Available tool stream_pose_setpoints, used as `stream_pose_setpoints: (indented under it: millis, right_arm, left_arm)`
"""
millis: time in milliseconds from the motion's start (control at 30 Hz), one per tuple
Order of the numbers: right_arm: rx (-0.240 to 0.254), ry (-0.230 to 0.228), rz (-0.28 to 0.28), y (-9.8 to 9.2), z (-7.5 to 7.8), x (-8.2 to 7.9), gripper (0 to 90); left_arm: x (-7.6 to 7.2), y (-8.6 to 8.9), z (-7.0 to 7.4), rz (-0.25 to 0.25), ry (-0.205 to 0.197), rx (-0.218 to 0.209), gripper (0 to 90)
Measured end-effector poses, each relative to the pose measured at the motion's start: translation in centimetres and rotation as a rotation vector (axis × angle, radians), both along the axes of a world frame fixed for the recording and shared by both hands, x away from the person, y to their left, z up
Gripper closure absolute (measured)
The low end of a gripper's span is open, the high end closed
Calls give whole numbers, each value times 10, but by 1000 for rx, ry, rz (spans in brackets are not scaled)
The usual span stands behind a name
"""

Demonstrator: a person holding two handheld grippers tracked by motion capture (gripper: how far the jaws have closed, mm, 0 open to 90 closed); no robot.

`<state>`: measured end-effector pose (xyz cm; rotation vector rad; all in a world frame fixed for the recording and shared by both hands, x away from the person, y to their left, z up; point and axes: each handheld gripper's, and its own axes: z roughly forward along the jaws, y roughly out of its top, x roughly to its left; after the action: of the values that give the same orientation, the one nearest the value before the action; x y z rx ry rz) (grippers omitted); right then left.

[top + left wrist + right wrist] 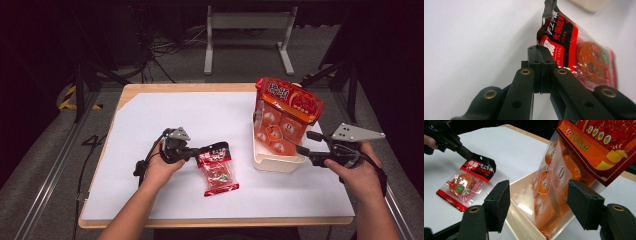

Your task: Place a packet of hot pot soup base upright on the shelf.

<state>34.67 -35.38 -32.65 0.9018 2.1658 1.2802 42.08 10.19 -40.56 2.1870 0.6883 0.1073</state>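
A white sheet (200, 115) covers most of a wooden worktop (135, 89). Around it lies grey carpet floor (45, 150), dim at the edges. Beyond stands a grey metal table frame (247, 22), with black cables (165, 47) tangled beside it and yellow-black tape (70, 97) on the floor at left.

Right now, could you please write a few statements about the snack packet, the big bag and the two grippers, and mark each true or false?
1. The left gripper is shut on the small red snack packet. True.
2. The large orange bag lies flat on the white mat. False: it stands tilted in the cream bin.
3. The right gripper has its fingers clamped on the bag. False: they stand apart, not touching it.
4. The packet is outside the bin. True.
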Motion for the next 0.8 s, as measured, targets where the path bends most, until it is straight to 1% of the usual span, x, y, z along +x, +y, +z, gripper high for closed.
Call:
stream_pose_setpoints:
  millis: [33, 133, 200, 267, 367, 400, 433, 533, 567, 600, 667, 733, 800]
  right_arm:
    - [-1, 3, 2, 0, 1, 0, 379]
    - [0, 14, 8, 0, 2, -1, 397]
    - [-3, 22, 24, 1, 2, -2, 414]
    - [-25, 9, 32, 3, 3, -3, 430]
    - [-24, 6, 59, 8, 4, -4, 440]
    - [-24, 6, 59, 8, 4, -4, 440]
    - [-25, 7, 66, 10, 4, -5, 443]
    - [-30, 5, 94, 18, 5, -6, 452]
    - [-31, 4, 100, 20, 5, -6, 454]
    - [-30, 1, 116, 23, 5, -7, 458]
    - [-27, 1, 134, 28, 5, -8, 459]
    - [-34, -6, 154, 34, 5, -8, 465]
    - [-34, -8, 170, 38, 5, -8, 466]
  left_arm:
    - [-2, 0, 3, -2, -10, -9, 900]
    - [-6, -1, 10, -17, -28, -35, 900]
    - [-8, -1, 14, -29, -42, -44, 900]
    - [-11, -2, 20, -46, -59, -55, 900]
    - [-17, -4, 28, -75, -88, -71, 900]
    - [-17, -4, 28, -75, -88, -71, 900]
    - [-20, -5, 33, -87, -104, -77, 900]
    - [-26, -7, 40, -113, -127, -90, 900]
    - [-29, -8, 45, -126, -140, -96, 900]
    - [-31, -8, 46, -131, -148, -99, 900]
    - [-35, -10, 51, -151, -163, -102, 900]
    - [-40, -13, 56, -171, -177, -106, 900]
    - [-43, -15, 59, -187, -190, -100, 900]
